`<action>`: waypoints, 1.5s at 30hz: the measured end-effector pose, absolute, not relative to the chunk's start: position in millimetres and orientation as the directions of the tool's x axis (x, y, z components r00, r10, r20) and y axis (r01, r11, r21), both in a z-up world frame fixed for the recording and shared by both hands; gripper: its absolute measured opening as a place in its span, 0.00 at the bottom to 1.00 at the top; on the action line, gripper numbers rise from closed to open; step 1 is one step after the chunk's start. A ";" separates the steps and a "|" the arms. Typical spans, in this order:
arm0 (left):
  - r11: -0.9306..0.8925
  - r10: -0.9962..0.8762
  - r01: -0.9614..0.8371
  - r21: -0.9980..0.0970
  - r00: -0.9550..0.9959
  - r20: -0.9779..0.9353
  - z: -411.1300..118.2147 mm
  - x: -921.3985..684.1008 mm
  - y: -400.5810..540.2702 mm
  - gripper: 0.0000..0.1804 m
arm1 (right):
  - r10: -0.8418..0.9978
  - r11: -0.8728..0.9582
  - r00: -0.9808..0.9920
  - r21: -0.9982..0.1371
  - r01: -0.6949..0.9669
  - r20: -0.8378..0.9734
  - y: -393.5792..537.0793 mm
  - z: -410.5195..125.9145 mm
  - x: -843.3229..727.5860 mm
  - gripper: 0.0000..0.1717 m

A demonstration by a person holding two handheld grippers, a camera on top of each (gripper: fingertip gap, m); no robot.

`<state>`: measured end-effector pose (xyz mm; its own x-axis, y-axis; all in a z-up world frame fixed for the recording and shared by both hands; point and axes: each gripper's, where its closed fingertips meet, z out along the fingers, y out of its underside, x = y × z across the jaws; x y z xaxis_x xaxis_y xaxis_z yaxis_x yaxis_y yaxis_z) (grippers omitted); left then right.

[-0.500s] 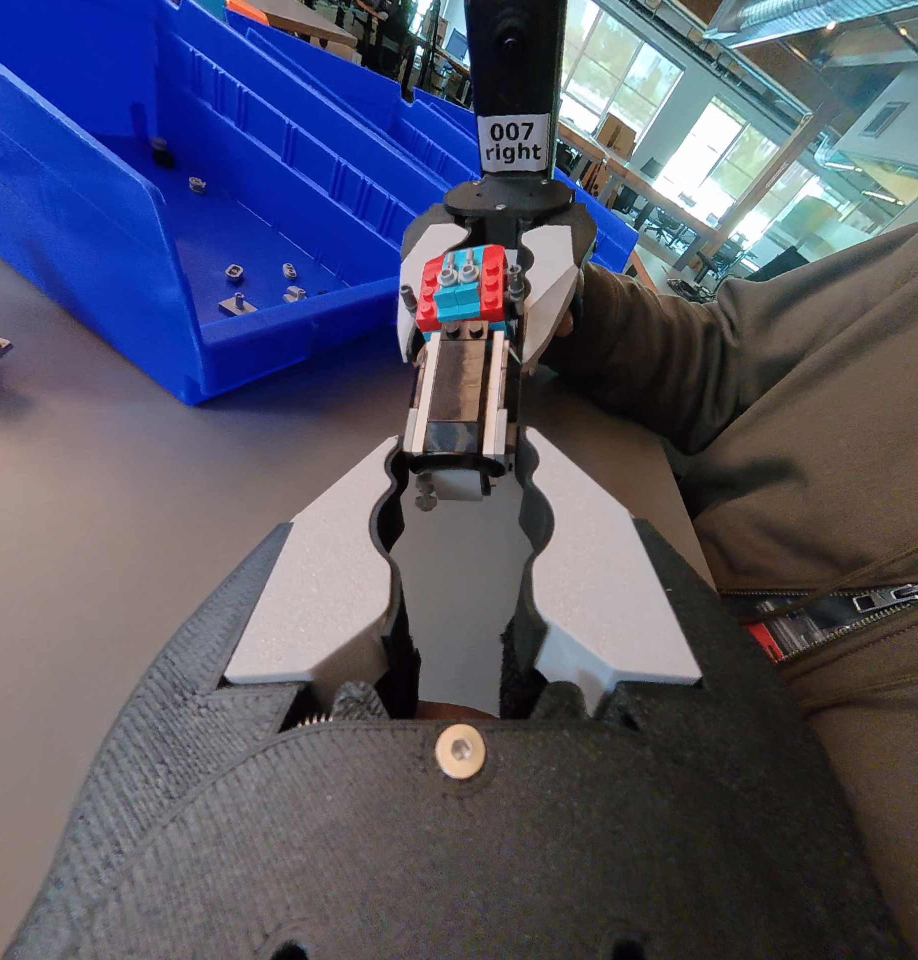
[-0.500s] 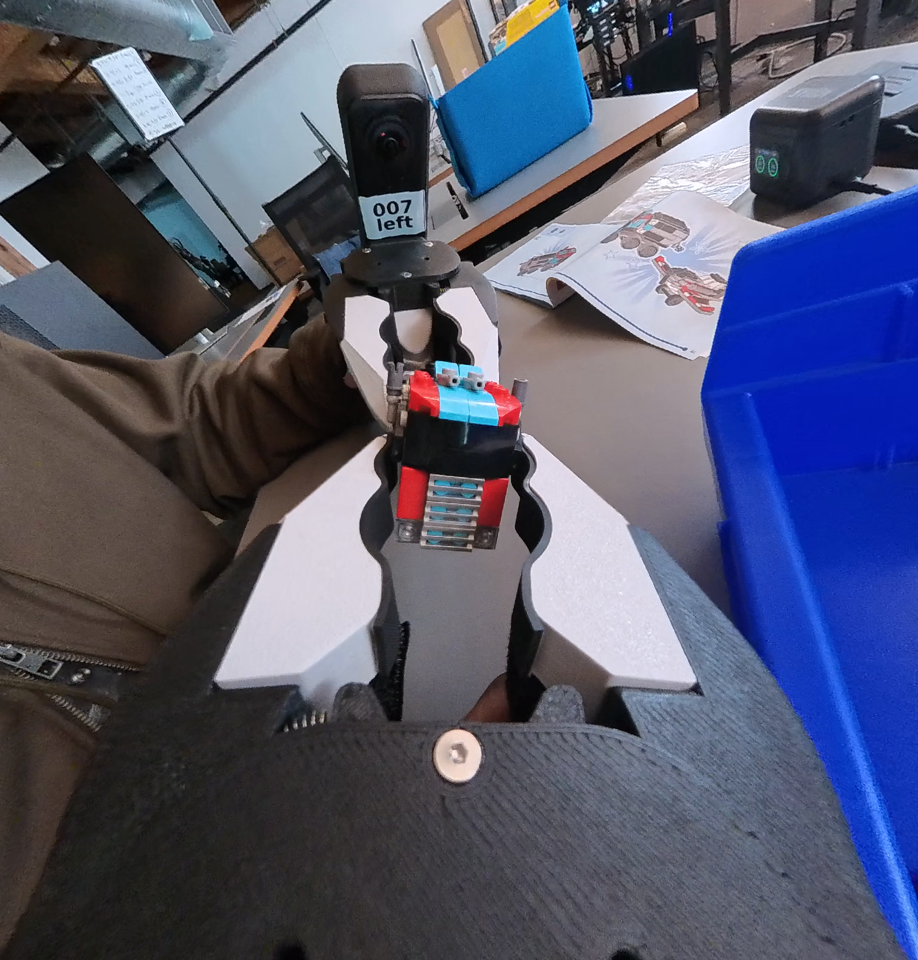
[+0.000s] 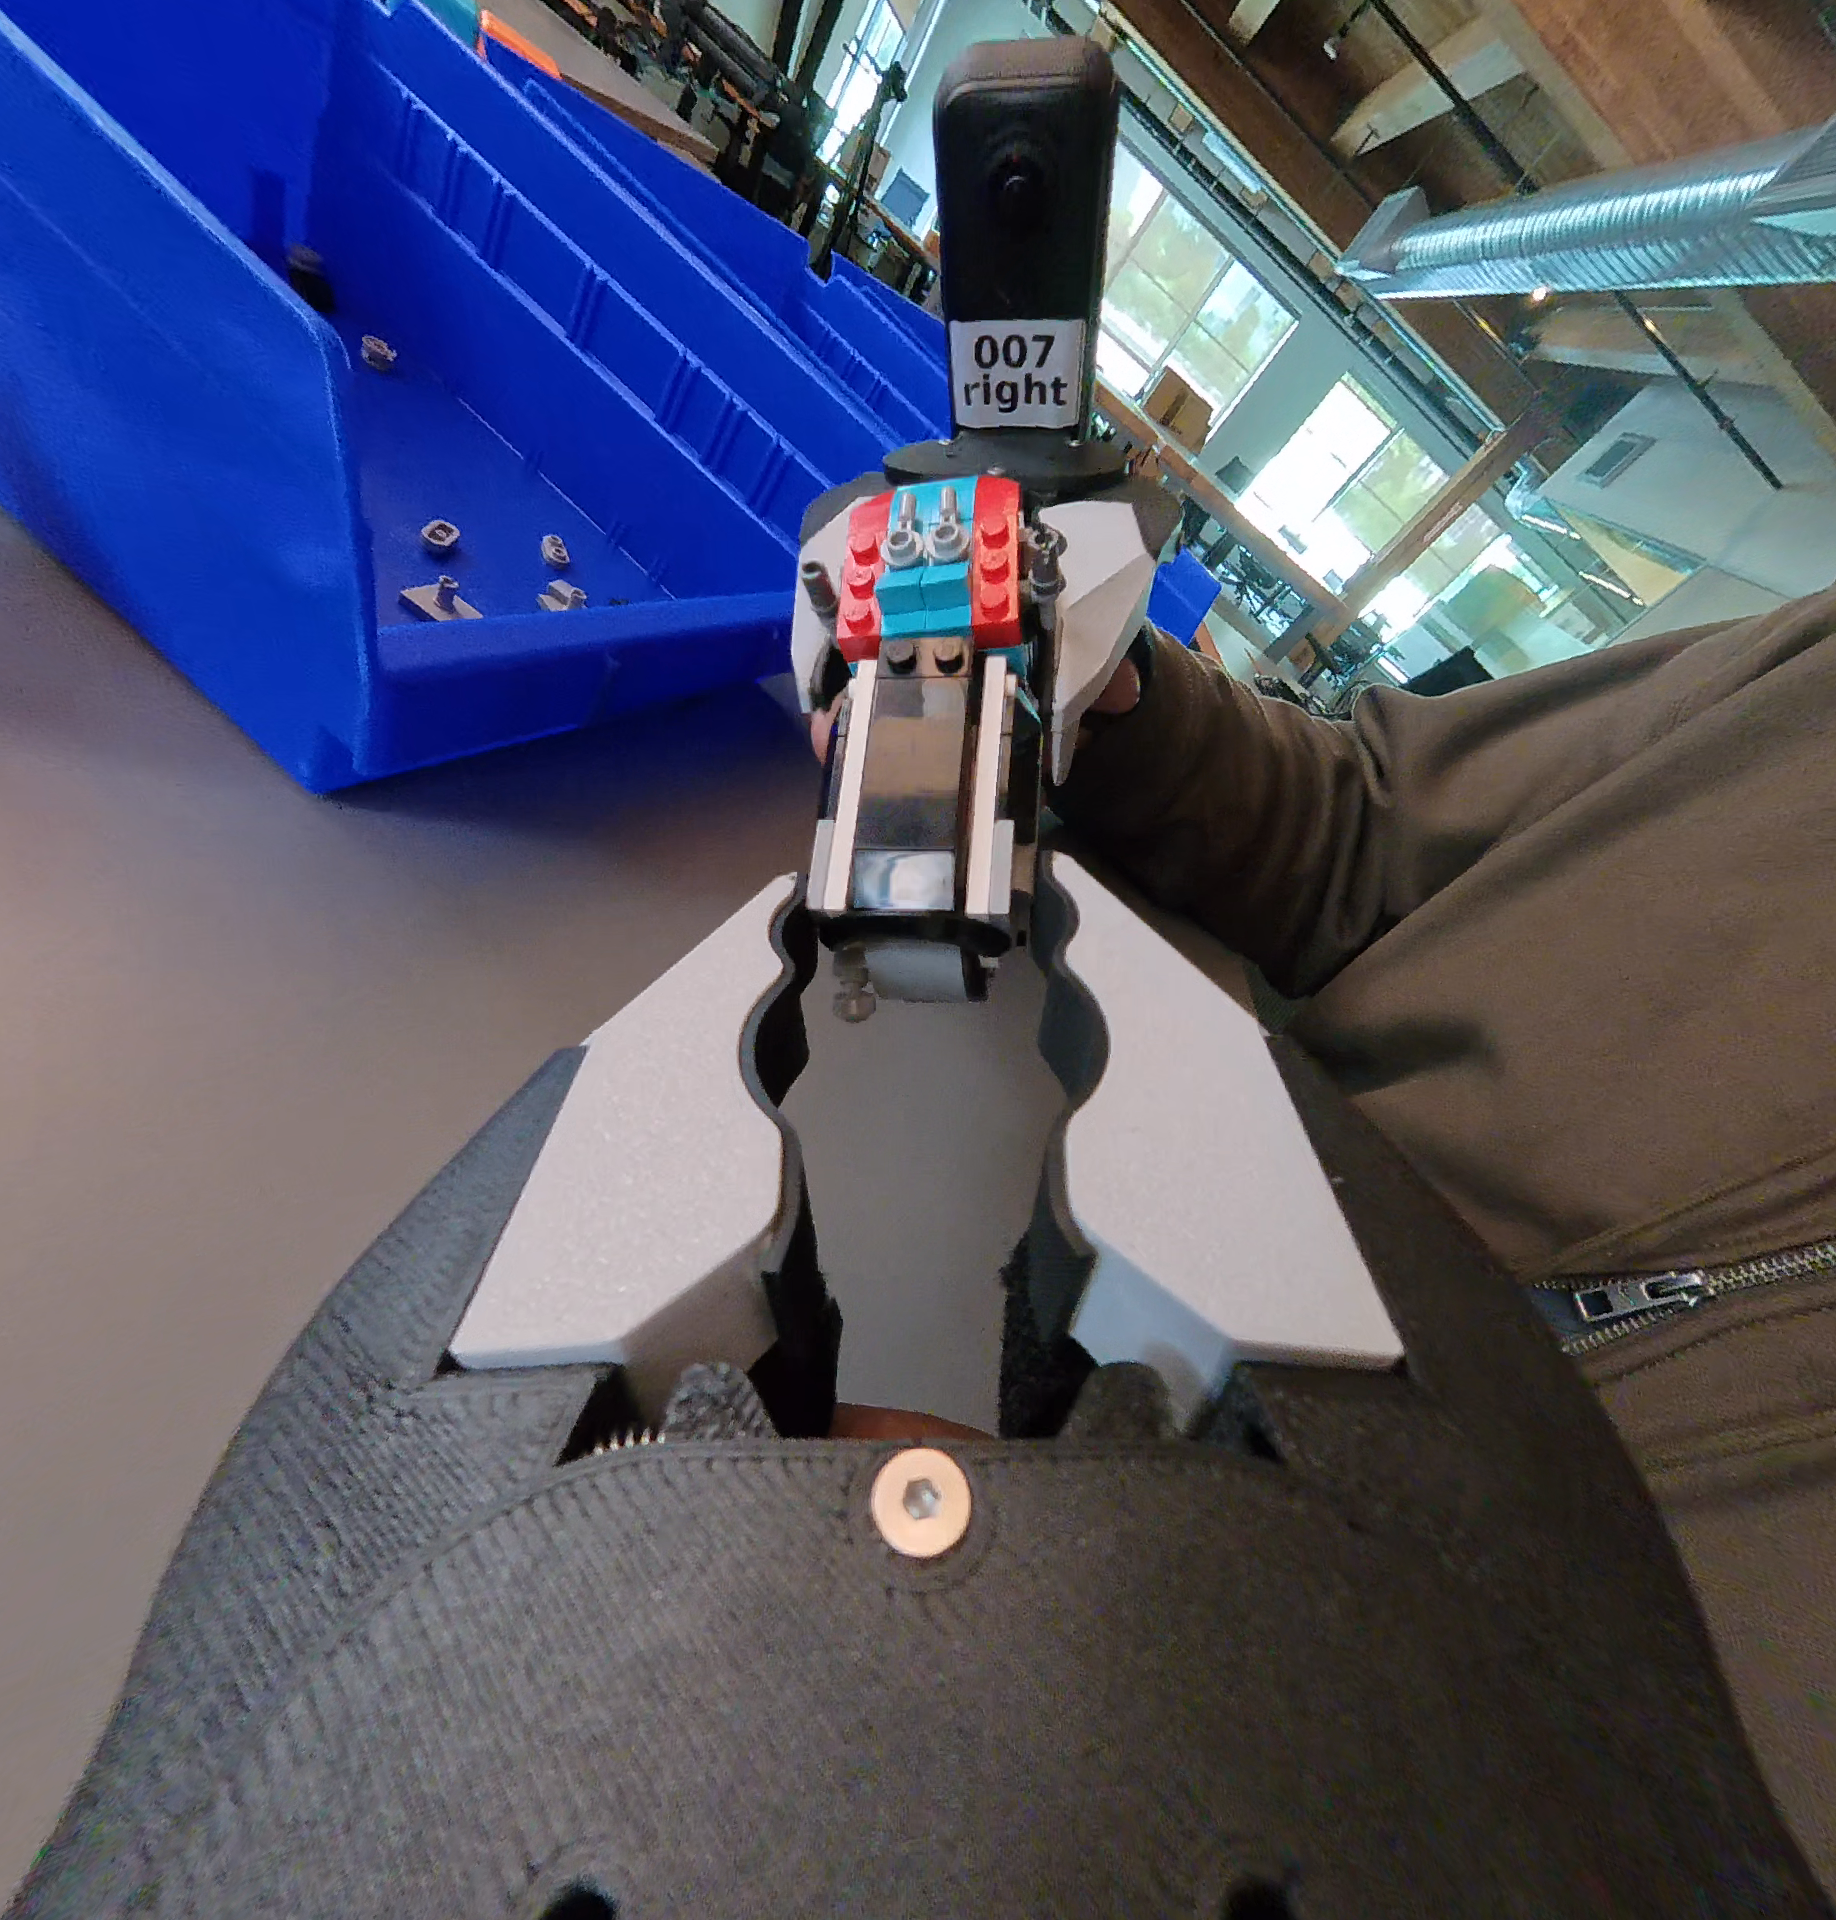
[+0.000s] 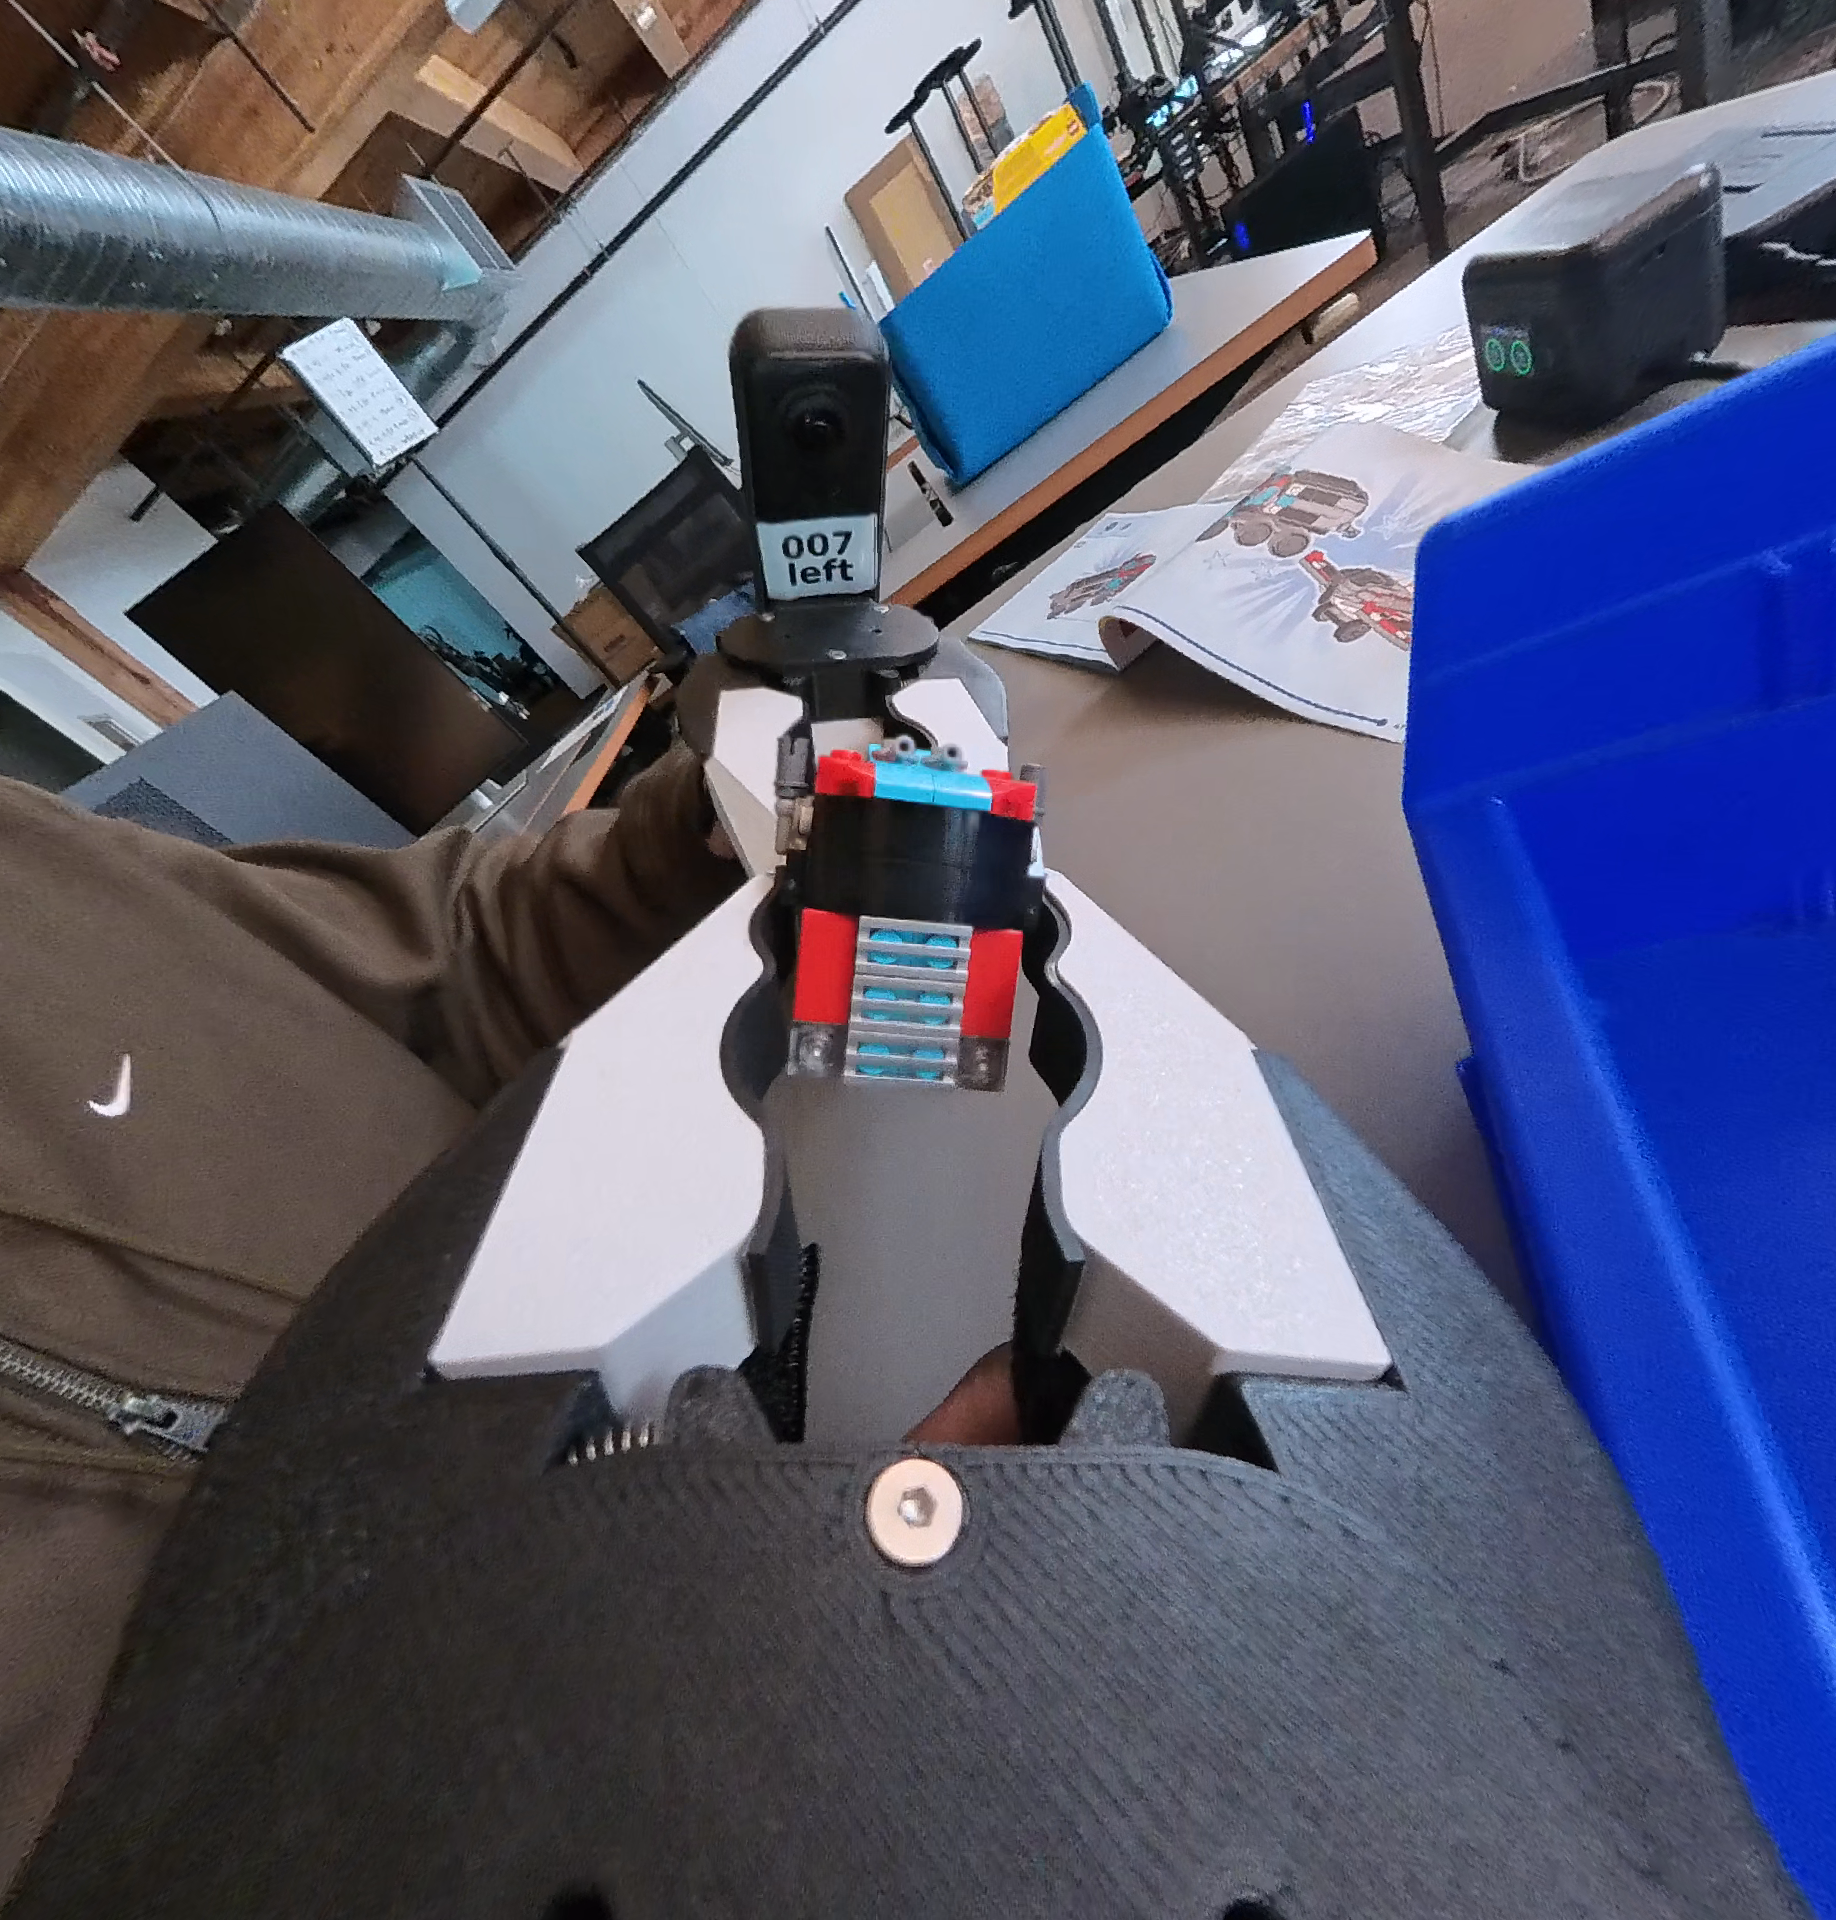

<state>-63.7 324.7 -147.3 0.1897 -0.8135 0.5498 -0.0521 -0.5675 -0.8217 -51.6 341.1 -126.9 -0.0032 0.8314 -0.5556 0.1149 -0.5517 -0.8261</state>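
Note:
A toy brick truck is held in the air between both grippers. In the left wrist view its black and white rear (image 3: 919, 790) sits between my left gripper's (image 3: 919, 925) pads, which press on its sides. The red and light-blue cab (image 3: 929, 582) is at the far end, inside the right gripper (image 3: 955, 623). In the right wrist view the cab's red front with a grey grille (image 4: 909, 997) sits between my right gripper's (image 4: 909, 935) pads, which press on it. The left gripper (image 4: 852, 748) holds the far end behind it.
A blue bin (image 3: 540, 675) holding small grey parts (image 3: 441, 535) stands on the grey table at the left; it also shows at the right of the right wrist view (image 4: 1672, 935). An open instruction booklet (image 4: 1288, 582) and a black device (image 4: 1589, 291) lie beyond. A person's brown sleeve (image 3: 1465, 831) is close by. My two grippers' fingertips are within a few centimetres of each other. The black device (image 4: 1589, 291) is about equally far from each gripper, around 35 cm.
Both grippers and the truck have tilted and lifted slightly together, so the background has rotated. Both grasps on the truck are unchanged.

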 end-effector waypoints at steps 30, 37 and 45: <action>-0.576 -0.812 -0.062 -0.815 0.161 0.561 -152.9 -44.4 313.8 0.24 | 0.779 -0.625 -0.004 -0.778 0.053 -0.627 343.9 -112.5 -61.3 0.25; -0.584 -0.803 0.000 -0.812 0.143 0.578 -144.8 -42.6 315.6 0.24 | 0.789 -0.615 0.010 -0.788 0.024 -0.615 345.1 -104.7 -62.2 0.25; -0.553 -0.823 0.011 -0.833 0.151 0.548 -140.1 -45.5 316.5 0.24 | 0.812 -0.584 0.034 -0.812 0.027 -0.583 345.6 -104.2 -58.3 0.25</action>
